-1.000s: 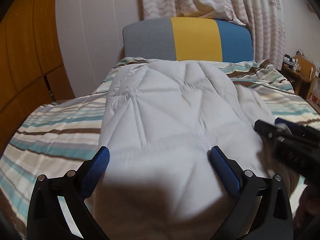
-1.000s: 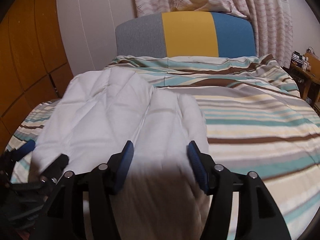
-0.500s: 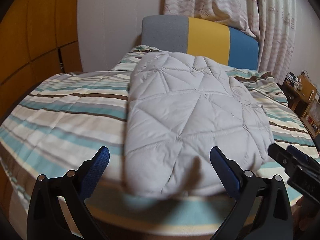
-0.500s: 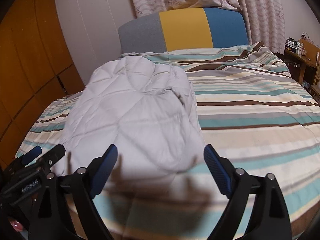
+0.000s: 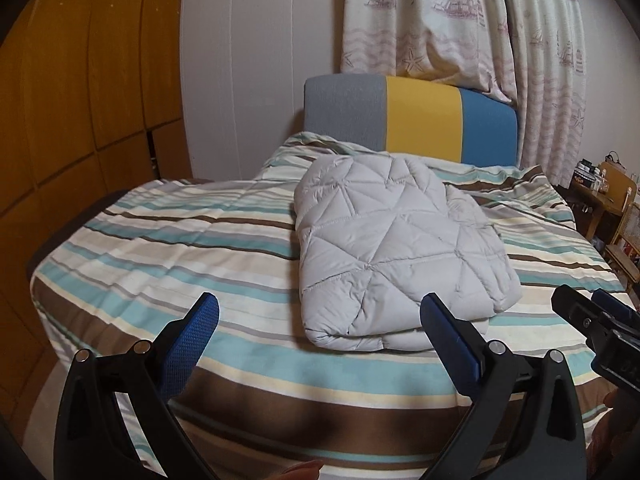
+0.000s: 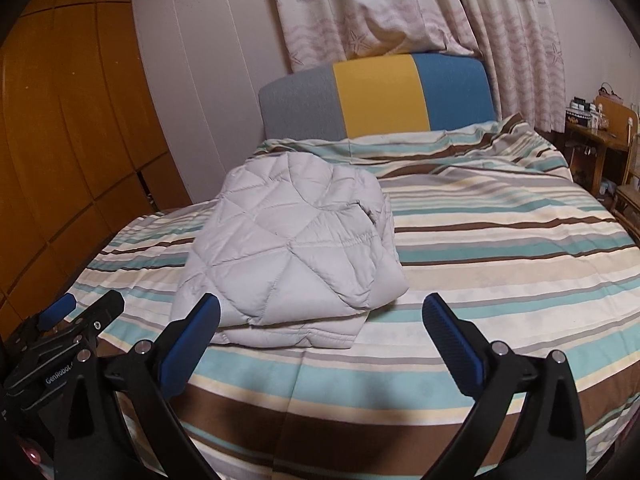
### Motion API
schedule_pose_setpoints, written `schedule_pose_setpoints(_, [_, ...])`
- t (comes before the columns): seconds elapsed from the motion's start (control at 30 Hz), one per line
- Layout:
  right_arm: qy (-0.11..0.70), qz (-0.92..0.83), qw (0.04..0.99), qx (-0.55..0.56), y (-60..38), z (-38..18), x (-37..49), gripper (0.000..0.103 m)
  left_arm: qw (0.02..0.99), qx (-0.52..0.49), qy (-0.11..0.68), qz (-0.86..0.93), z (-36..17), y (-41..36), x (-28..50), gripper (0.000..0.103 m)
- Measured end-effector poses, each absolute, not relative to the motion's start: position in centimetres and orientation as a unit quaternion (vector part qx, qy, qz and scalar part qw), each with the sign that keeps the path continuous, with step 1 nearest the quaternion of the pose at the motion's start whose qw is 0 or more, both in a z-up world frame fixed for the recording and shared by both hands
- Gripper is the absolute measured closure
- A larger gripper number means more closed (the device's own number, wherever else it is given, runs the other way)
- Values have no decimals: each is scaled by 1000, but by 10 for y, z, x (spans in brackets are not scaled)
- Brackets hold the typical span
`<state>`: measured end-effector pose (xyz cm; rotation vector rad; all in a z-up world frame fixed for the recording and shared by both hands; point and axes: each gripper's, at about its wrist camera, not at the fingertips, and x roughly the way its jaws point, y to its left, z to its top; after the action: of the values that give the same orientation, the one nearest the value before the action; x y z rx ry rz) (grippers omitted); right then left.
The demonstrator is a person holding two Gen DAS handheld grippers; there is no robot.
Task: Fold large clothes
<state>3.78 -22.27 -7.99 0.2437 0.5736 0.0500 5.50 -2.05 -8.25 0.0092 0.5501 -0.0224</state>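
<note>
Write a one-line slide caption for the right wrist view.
Folded pale grey quilted jacket lying on the striped bedspread, with the open right hand-held gripper empty in front of it.

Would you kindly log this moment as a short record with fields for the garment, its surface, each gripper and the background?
garment: grey quilted jacket, folded into a compact bundle
surface: striped bedspread, jacket lying flat near the foot edge
left gripper: open, nothing between the jaws, clear of the jacket
right gripper: jaws have just been opening, now wide, nothing between them
background: grey, yellow and blue headboard; curtain; wooden wardrobe
</note>
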Motion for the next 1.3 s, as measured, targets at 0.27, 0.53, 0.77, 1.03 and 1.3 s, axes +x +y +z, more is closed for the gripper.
schedule_pose_setpoints(0.27, [270,24,956,112,-221,-72,26,2,964,5,267,-20,-73,-21,43,3])
schedule_pose_setpoints(0.53, [274,30,954,114,-221,-73,27,2,962,-2,271,-25,-72,-20,40,3])
schedule_pose_setpoints(0.77, [273,30,955,114,-220,-73,26,2,962,-5,272,-27,-73,-20,40,3])
schedule_pose_setpoints(1.03, [274,29,954,116,-223,-74,26,2,961,-6,273,-31,-74,-20,40,3])
schedule_pose_setpoints(1.3, [276,29,953,117,-223,-75,27,2,960,-10,278,-35,-77,-20,41,3])
